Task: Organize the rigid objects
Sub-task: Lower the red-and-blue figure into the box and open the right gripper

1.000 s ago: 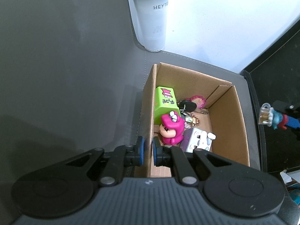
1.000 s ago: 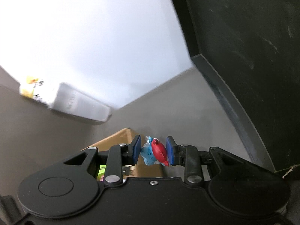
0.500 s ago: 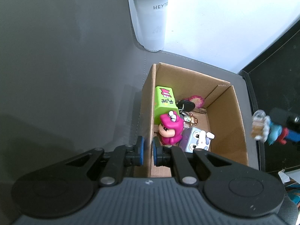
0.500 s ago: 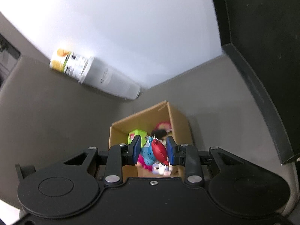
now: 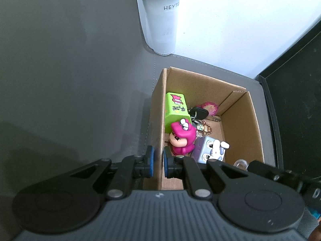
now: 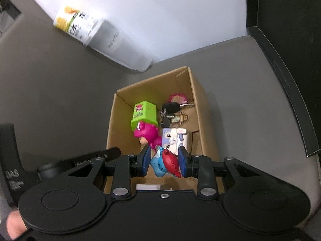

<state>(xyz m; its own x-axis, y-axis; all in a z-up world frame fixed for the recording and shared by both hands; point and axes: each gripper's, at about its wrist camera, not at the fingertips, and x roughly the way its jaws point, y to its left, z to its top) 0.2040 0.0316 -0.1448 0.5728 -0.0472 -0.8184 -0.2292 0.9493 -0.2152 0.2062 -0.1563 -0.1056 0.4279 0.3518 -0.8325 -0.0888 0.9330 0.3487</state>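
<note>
Fingers (image 6: 182, 160) pinching blue-and-red figurine (image 6: 165, 163) — over cardboard box (image 6: 202, 104)

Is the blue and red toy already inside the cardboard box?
Not yet. The right claw is shut on the toy, above the box.

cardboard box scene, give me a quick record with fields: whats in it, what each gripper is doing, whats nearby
box: cardboard box, open top, on grey mat
contents: green block, pink figure, purple-white cube toy, keys
left gripper: shut on the box's left wall
right gripper: shut on blue and red toy, above the box's near end
nearby: tall cup behind the box
</note>
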